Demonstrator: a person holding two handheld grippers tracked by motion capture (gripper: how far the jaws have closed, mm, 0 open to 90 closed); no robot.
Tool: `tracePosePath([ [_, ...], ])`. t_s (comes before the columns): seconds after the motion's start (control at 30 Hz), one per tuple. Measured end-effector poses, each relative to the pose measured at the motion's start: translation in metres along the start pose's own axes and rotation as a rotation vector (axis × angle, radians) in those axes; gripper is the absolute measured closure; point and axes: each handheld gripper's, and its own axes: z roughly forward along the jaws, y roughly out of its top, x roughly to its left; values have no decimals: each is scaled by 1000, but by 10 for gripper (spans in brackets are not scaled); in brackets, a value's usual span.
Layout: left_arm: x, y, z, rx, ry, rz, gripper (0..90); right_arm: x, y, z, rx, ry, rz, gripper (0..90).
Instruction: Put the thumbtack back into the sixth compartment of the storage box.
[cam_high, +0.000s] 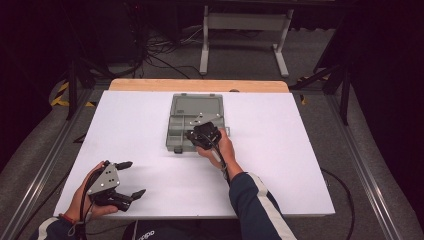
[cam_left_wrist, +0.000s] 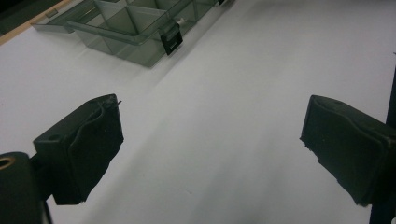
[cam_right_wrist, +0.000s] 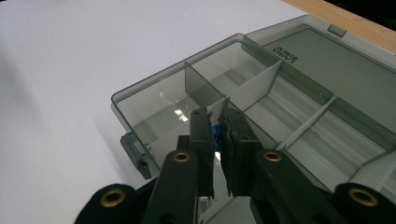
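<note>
Over the smoky clear compartment box (cam_right_wrist: 261, 93), the right hand-held gripper (cam_right_wrist: 217, 123) pinches a small blue piece (cam_right_wrist: 216, 131).

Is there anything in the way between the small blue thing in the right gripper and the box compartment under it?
Nothing visible. The right gripper pinches a small blue item directly over an open compartment of the grey organizer box. The lid lies folded back and the dividers stand beside it, not beneath.
</note>
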Motion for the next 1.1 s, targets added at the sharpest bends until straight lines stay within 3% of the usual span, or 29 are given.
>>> tracePosePath([
  [0.77, -2, 2, 3, 4, -11, -12, 66, 2, -11, -5, -18, 18, 2, 808],
  [1.1, -1, 3, 4, 3, -5, -7, 68, 3, -14, -27, -92, 13, -17, 731],
])
